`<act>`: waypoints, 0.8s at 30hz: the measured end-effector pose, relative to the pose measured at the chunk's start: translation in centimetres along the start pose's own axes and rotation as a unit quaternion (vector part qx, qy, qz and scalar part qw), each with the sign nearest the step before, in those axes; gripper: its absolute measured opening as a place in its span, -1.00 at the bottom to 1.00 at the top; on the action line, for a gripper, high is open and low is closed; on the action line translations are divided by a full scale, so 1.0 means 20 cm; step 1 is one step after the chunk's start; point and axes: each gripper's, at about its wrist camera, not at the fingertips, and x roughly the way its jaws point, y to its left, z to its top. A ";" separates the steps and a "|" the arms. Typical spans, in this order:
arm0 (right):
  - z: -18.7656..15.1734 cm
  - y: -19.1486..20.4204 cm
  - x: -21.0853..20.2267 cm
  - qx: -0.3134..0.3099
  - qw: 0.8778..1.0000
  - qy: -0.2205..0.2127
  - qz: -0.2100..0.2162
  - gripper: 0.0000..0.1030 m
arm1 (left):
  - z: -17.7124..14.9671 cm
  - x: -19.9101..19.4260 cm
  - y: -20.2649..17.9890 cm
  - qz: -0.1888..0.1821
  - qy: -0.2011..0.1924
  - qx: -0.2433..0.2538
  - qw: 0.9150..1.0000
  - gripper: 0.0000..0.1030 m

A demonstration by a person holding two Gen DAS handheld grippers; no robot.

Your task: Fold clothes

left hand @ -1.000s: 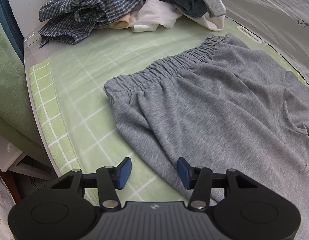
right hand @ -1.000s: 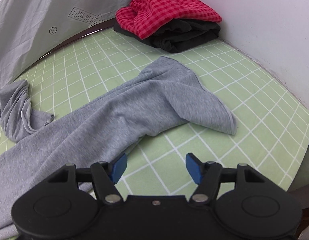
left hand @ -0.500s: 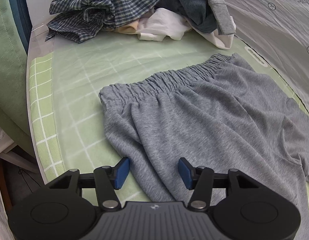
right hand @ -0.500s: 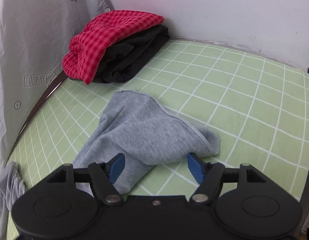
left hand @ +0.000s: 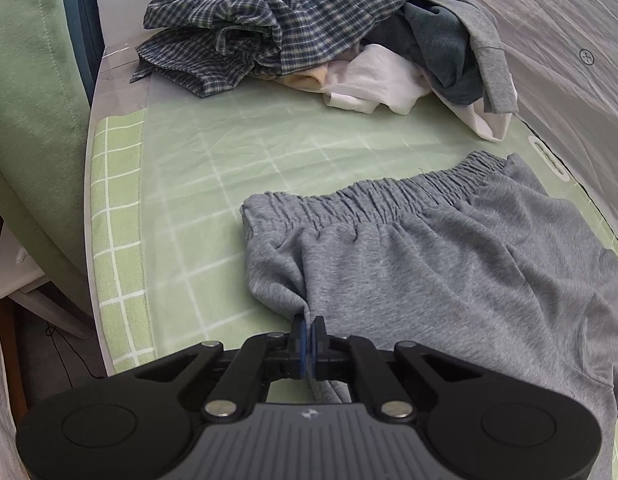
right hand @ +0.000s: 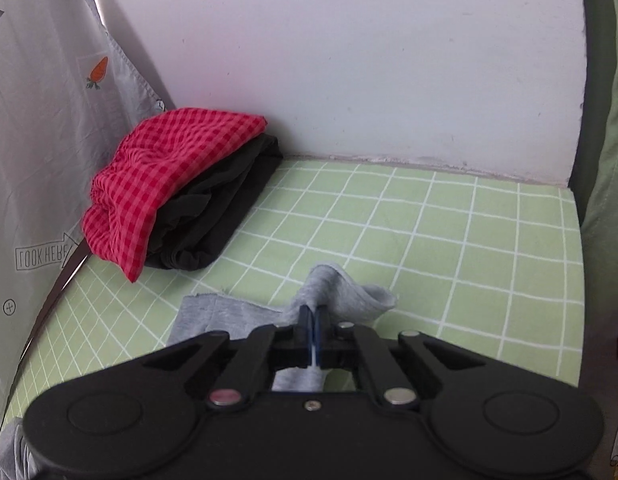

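Pants (left hand: 449, 280) lie flat on the green surface (left hand: 197, 208). The left hand-held gripper (left hand: 308, 330) pinches their side edge below the waistband. The right hand-held gripper (right hand: 312, 320) pinches a leg end. Bare green lies beyond, up to both piles (left hand: 309, 32).

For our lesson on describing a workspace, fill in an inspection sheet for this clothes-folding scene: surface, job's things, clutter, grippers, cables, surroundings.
Surface: green grid-pattern mat, part under a clear sheet in the left view.
Job's things: grey sweatpants lying flat, elastic waistband away from the camera; leg hem bunched up.
Clutter: unfolded pile topped by a blue plaid shirt; red gingham garment on folded black clothes.
Grippers: left gripper shut on the sweatpants' side edge; right gripper shut on the leg hem.
Cables: nothing seen.
Surroundings: white wall; grey carrot-print cloth.
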 end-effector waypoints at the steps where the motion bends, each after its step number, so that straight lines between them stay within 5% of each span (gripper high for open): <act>1: 0.00 0.01 0.00 -0.018 1.000 0.005 0.000 -0.98 | 0.01 0.00 0.01 0.003 -0.001 -0.001 1.000 -0.94; 5: -0.02 0.06 -0.02 -0.087 0.996 0.016 -0.007 -0.98 | 0.06 0.01 0.01 0.013 -0.008 0.004 1.000 -0.94; 10: 0.01 0.10 -0.20 -0.059 0.998 -0.011 0.024 -0.99 | 0.16 -0.06 -0.01 0.003 -0.042 0.008 0.999 -0.94; 13: 0.09 0.15 -0.34 -0.051 0.997 -0.041 0.051 -0.99 | 0.24 -0.16 0.00 -0.029 -0.056 -0.024 0.998 -0.94; 18: 0.22 0.30 -0.44 -0.135 0.982 -0.126 0.042 -1.00 | 0.31 -0.23 -0.12 -0.022 -0.097 0.038 0.994 -0.94; 24: 0.09 0.32 -0.23 -0.153 0.987 -0.010 0.057 -0.97 | 0.25 -0.10 -0.11 -0.023 -0.057 0.033 0.998 -0.93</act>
